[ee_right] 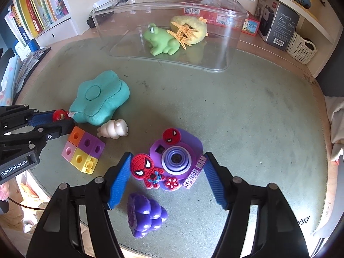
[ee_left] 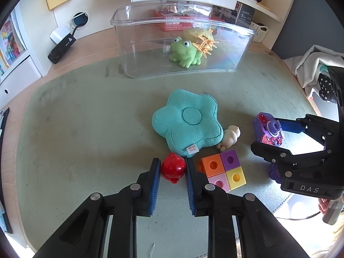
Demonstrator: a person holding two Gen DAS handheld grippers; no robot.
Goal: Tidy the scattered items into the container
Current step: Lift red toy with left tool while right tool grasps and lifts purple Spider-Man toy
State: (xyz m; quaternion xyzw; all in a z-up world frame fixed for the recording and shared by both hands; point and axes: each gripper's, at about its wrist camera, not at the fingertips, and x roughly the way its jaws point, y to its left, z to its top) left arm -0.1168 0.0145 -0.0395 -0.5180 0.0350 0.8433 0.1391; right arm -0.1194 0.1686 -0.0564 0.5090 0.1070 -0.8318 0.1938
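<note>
- the left gripper (ee_left: 173,168) was low over the green mat (ee_left: 86,129), its blue pads pressed to both sides of a small red ball toy (ee_left: 173,167), grasping it.
- just beyond it lay a teal flower cushion (ee_left: 187,121), with a cream figurine (ee_left: 231,136) tucked against its right edge.
- beside the ball sat a block of four coloured cubes (ee_left: 223,171).
- farther back stood the clear container (ee_left: 182,40), already holding a green frog (ee_left: 182,52) and a yellow plush (ee_left: 198,34).
- the right gripper (ee_right: 166,173) had its fingers spread wide around a purple spider-man camera (ee_right: 176,159), released and not touching it.
- purple toy grapes (ee_right: 146,214) lay just in front of that camera.
</note>
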